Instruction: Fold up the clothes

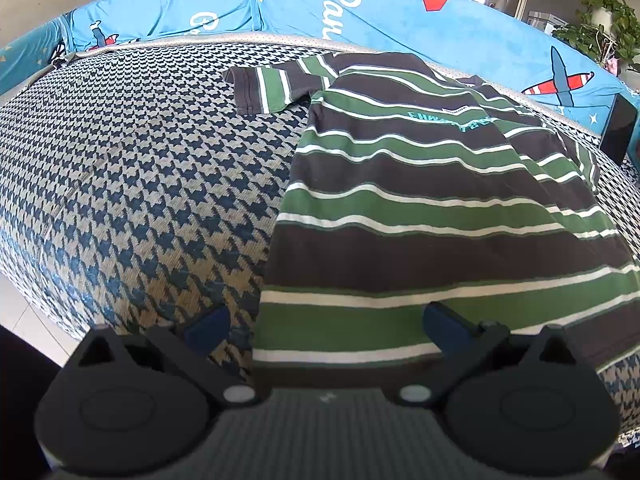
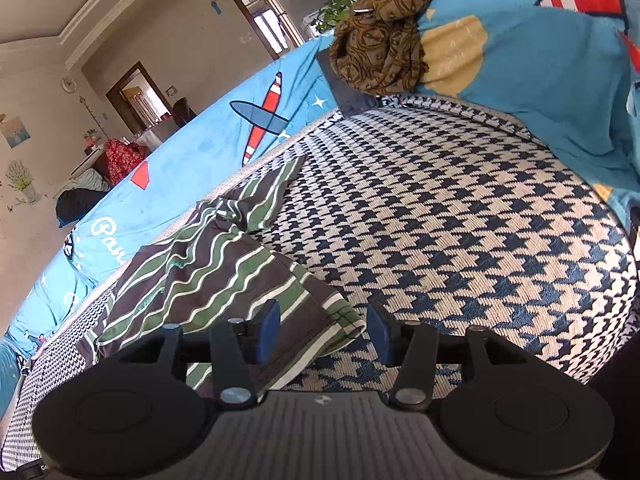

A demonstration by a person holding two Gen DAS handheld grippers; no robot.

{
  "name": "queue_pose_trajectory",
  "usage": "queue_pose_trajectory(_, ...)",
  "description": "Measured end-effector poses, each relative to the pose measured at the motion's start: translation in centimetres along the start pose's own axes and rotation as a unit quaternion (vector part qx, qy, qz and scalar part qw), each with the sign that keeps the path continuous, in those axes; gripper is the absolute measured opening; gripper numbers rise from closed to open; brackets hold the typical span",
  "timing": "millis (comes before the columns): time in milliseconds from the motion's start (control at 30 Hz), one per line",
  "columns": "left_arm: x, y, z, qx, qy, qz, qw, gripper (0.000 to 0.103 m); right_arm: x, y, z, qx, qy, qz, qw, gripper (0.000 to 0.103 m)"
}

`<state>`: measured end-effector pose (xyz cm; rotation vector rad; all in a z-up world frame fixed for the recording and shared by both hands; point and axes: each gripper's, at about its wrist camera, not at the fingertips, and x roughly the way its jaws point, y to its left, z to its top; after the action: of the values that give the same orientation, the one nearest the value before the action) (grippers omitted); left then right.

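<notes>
Striped T-shirt (image 1: pixel 440 200), brown, green and white, spread across the houndstooth sofa seat (image 1: pixel 140 180) in the left wrist view, hem nearest the camera, collar end toward the blue printed sofa cover (image 1: pixel 380 12) at the back. One short sleeve (image 1: pixel 272 88) laid out flat to the left, away from the body. Teal lettering (image 1: pixel 448 122) across the chest, too distorted to read. Left gripper (image 1: pixel 326 322) low over the shirt's bottom left corner, jaws wide apart, one blue pad (image 1: pixel 208 326) over bare seat, the other over the hem; contact with the cloth impossible to judge.

From the right wrist view, same T-shirt (image 2: pixel 208 276) lying at left on the patterned sofa seat (image 2: pixel 460 220), rumpled near the collar, its other sleeve (image 2: pixel 276 184) reaching toward the seat's back edge. Right gripper (image 2: pixel 322 330) with jaws spread open, left blue pad (image 2: pixel 269 330) above the striped fabric, right one beyond the shirt's lower corner; nothing pinched between them. Brown patterned cloth (image 2: pixel 380 40) bundled on top of the blue sofa cover (image 2: pixel 520 72) at the far end. Potted green plant (image 1: pixel 600 28) beyond the sofa.
</notes>
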<state>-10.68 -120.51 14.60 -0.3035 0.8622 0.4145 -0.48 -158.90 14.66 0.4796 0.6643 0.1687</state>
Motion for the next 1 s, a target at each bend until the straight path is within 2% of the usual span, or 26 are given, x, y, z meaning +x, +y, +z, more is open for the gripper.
queue_pose_trajectory(100,0.1,0.0,0.0,0.002,0.002,0.0,1.0,0.103,0.8,0.0,-0.2,0.005,-0.006,0.002,1.0,0.054)
queue_pose_trajectory(167,0.2,0.0,-0.1,0.004,0.003,0.001,1.0,0.103,1.4,0.0,-0.3,0.009,-0.01,0.004,1.0,0.064)
queue_pose_trajectory(233,0.3,0.0,-0.1,0.005,0.006,0.002,1.0,0.103,2.0,0.1,-0.4,0.012,-0.014,0.005,1.0,0.069)
queue_pose_trajectory(300,0.4,0.1,-0.1,0.004,0.008,0.002,1.0,0.103,2.5,0.2,-0.6,0.013,-0.018,0.006,1.0,0.069)
queue_pose_trajectory(333,0.5,0.1,-0.1,0.003,0.009,0.002,1.0,0.103,2.7,0.5,-0.7,0.002,-0.021,0.003,1.0,0.064)
queue_pose_trajectory(400,0.6,0.2,-0.2,0.004,0.01,0.005,0.9999,0.103,3.1,1.1,-0.8,-0.026,-0.018,-0.006,0.999,0.039)
queue_pose_trajectory(433,0.6,0.2,-0.2,0.005,0.011,0.006,0.9999,0.103,3.4,1.3,-0.9,-0.034,-0.008,-0.005,0.999,0.015)
queue_pose_trajectory(467,0.6,0.3,-0.2,0.004,0.011,0.007,0.9999,0.103,3.5,1.3,-1.0,-0.034,0.0,0.0,0.999,0.012)
queue_pose_trajectory(600,0.6,0.7,-0.1,-0.004,0.011,0.01,0.9999,0.103,2.1,1.9,-1.1,-0.045,-0.005,0.011,0.999,0.009)
queue_pose_trajectory(733,0.6,1.1,0.0,-0.013,0.011,0.015,0.9997,0.103,-1.8,2.8,-1.3,-0.068,-0.031,0.003,0.997,0.007)
queue_pose_trajectory(800,0.5,1.3,0.1,-0.017,0.01,0.018,0.9996,0.103,-3.0,3.0,-1.8,-0.086,-0.037,-0.016,0.996,0.007)
queue_pose_trajectory(900,0.5,1.7,0.2,-0.023,0.009,0.022,0.9994,0.103,-2.4,2.8,-2.3,-0.101,-0.024,-0.064,0.993,0.007)
queue_pose_trajectory(967,0.4,1.9,0.2,-0.027,0.009,0.025,0.9993,0.103,-2.1,2.6,-2.4,-0.099,-0.025,-0.094,0.99,0.012)
queue_pose_trajectory(1000,0.4,2.0,0.2,-0.029,0.008,0.027,0.9992,0.103,-2.5,2.5,-2.3,-0.099,-0.036,-0.089,0.99,0.012)
